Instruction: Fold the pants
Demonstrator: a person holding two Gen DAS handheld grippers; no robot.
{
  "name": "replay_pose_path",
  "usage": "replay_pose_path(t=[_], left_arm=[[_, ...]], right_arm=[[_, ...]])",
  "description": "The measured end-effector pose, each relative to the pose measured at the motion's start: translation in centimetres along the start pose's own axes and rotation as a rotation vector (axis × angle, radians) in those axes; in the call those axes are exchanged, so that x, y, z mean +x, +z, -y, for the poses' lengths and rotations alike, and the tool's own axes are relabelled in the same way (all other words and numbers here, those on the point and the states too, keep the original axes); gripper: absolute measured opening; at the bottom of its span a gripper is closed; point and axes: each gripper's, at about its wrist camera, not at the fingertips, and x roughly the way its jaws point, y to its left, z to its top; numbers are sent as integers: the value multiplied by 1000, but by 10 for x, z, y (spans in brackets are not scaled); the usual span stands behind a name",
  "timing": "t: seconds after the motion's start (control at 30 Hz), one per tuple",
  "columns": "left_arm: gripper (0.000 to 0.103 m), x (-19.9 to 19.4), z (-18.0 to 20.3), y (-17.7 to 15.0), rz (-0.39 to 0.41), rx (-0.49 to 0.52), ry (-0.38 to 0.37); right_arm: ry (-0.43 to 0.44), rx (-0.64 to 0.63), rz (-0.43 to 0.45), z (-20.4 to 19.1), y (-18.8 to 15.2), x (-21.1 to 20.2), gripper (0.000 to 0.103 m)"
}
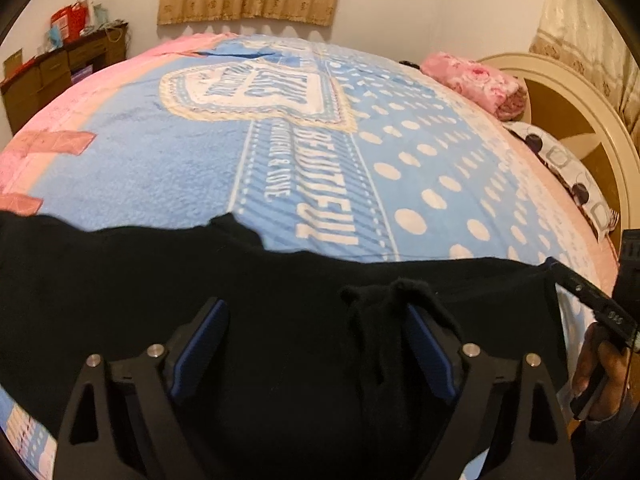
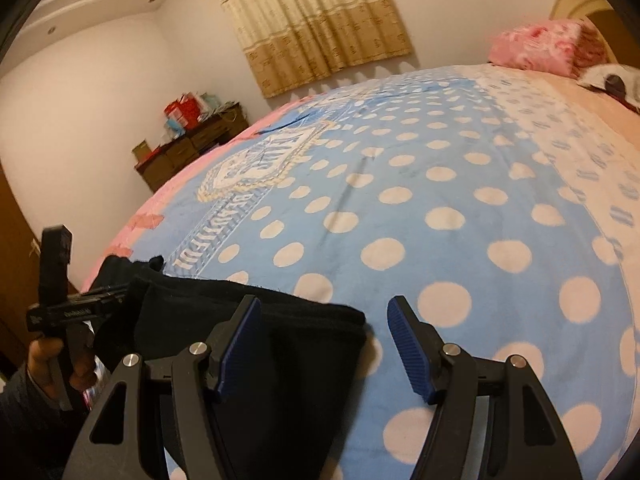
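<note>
The black pants (image 1: 248,280) lie spread across the near edge of the bed, filling the lower half of the left wrist view and running into the lower left of the right wrist view, on a blue polka-dot blanket (image 2: 440,208). They look like soft knit jogging bottoms: light, limp, nothing stiff in them, likely to sag and bunch wherever they aren't supported. A knotted drawstring (image 1: 384,300) sits at the lower centre of the left view, which suggests the waistband end is there.

The left hand-held gripper (image 1: 316,344) hangs over the cloth with its blue pads spread wide, pinching nothing. The right hand-held gripper (image 2: 324,344) is likewise spread, its left pad above the corner of the fabric (image 2: 320,320) and its right pad over bare blanket.

I'd judge the best holds to be the thicker hem or waistband edges, one corner per gripper, since a pinch mid-panel would only gather a loose fold.
</note>
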Motion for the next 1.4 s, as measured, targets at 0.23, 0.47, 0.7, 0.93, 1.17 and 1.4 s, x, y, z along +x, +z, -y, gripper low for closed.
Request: replay_pose_path(t=[0.23, 0.47, 0.7, 0.93, 1.17, 1.4], left_arm=[[90, -11, -15, -23, -18, 53, 152], [90, -32, -10, -10, 73, 24, 127], [90, -21, 51, -2, 95, 160, 125], [96, 7, 26, -8, 17, 119, 246], [98, 0, 19, -23, 30, 108, 222], [97, -35, 15, -33, 110, 108, 206]], right_arm=[[-8, -45, -71, 0, -2, 18, 43], [-15, -40, -57, 3, 0, 22, 34], [-29, -37, -28, 1, -6, 22, 34], [-23, -43, -3, 3, -10, 22, 34], [-22, -54, 23, 4, -13, 21, 34], [-33, -47, 45, -1, -15, 11, 37]])
